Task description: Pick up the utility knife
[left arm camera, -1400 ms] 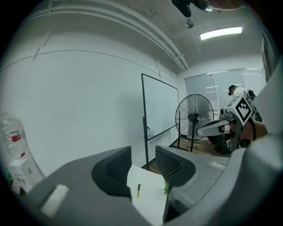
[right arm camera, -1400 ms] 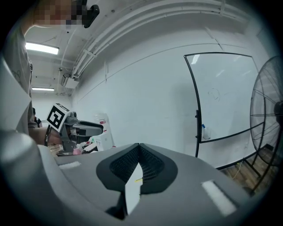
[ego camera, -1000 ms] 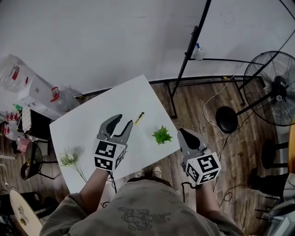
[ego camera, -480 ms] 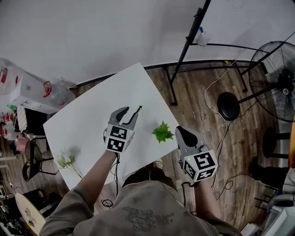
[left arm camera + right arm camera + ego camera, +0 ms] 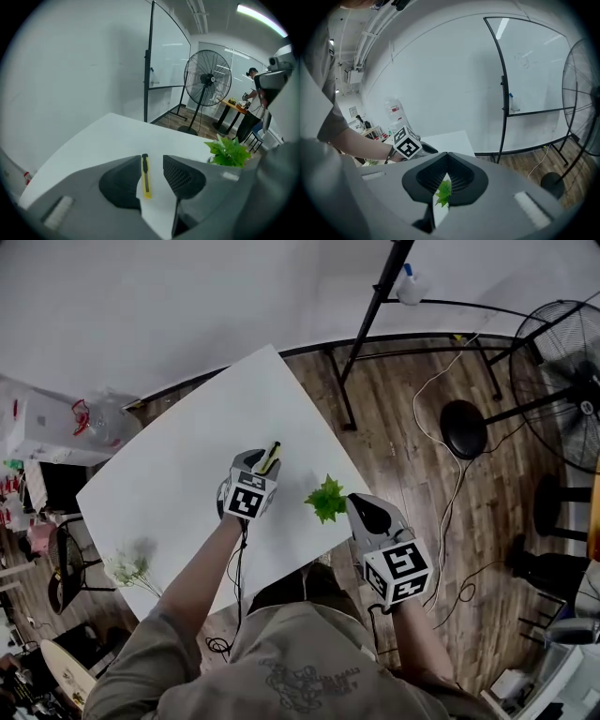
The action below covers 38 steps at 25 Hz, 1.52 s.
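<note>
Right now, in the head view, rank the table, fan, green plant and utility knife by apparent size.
1. table
2. fan, cropped at the frame edge
3. green plant
4. utility knife

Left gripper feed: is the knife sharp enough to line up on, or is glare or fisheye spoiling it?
Left gripper view: the utility knife is sharp and well lit between the open jaws, no glare on the white table; fisheye bends the edges, corners go black. Head view: dimmer, knife small but distinct.
</note>
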{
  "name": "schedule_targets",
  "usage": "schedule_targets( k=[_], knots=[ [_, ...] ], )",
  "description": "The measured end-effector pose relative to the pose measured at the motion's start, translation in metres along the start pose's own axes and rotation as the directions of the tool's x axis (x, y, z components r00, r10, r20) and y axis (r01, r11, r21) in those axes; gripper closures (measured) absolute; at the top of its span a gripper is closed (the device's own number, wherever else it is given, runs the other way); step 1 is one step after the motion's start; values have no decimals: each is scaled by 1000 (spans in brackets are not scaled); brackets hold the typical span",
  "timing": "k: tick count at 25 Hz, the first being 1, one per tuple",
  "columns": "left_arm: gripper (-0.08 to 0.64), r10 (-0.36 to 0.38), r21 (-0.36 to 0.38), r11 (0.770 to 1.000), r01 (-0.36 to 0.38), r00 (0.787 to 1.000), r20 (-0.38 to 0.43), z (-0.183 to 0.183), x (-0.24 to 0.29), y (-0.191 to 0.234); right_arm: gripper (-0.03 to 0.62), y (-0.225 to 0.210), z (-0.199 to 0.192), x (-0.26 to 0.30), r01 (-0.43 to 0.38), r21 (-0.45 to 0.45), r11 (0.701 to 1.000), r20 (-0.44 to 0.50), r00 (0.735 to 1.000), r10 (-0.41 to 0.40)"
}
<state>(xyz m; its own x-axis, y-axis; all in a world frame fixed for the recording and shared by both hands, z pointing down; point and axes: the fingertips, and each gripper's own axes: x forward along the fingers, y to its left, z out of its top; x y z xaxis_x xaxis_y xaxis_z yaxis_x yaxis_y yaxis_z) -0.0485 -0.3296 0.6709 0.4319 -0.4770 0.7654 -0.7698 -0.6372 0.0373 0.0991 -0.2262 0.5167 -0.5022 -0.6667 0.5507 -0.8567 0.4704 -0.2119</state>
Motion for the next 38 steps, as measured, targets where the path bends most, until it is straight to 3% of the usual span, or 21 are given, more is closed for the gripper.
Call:
schedule_targets(
  k=[9, 16, 18, 22, 25, 32, 38],
  knots=[
    [410, -45, -49, 998, 39, 992, -120, -31, 47, 9, 563, -10, -16, 7, 22, 17, 1000, -43, 999, -21],
    [438, -34, -49, 998, 29, 993, -113, -32, 50, 10, 563, -12, -25, 10, 24, 28, 999, -60, 998, -23],
    [496, -29, -43, 999, 24, 993, -113, -33, 51, 9, 563, -11, -26, 11, 20, 26, 999, -60, 998, -18],
    [497, -32, -53, 998, 26, 992, -121, -34, 48, 9, 563, -7, -22, 13, 10, 22, 1000, -52, 999, -9],
    [497, -34, -74, 997, 27, 994, -100, -27, 34, 8, 563, -3, -16, 9, 2, 8, 1000, -40, 999, -2],
    [497, -36, -11, 999, 36, 999, -14, 1, -16, 2, 563, -3, 11, -8, 1, -84, 997, 21, 1000, 1],
    [497, 21, -9, 1000, -20, 994, 110, 35, -90, 11, 563, -4, 58, -36, 34, -146, 989, 119, 993, -17]
  ],
)
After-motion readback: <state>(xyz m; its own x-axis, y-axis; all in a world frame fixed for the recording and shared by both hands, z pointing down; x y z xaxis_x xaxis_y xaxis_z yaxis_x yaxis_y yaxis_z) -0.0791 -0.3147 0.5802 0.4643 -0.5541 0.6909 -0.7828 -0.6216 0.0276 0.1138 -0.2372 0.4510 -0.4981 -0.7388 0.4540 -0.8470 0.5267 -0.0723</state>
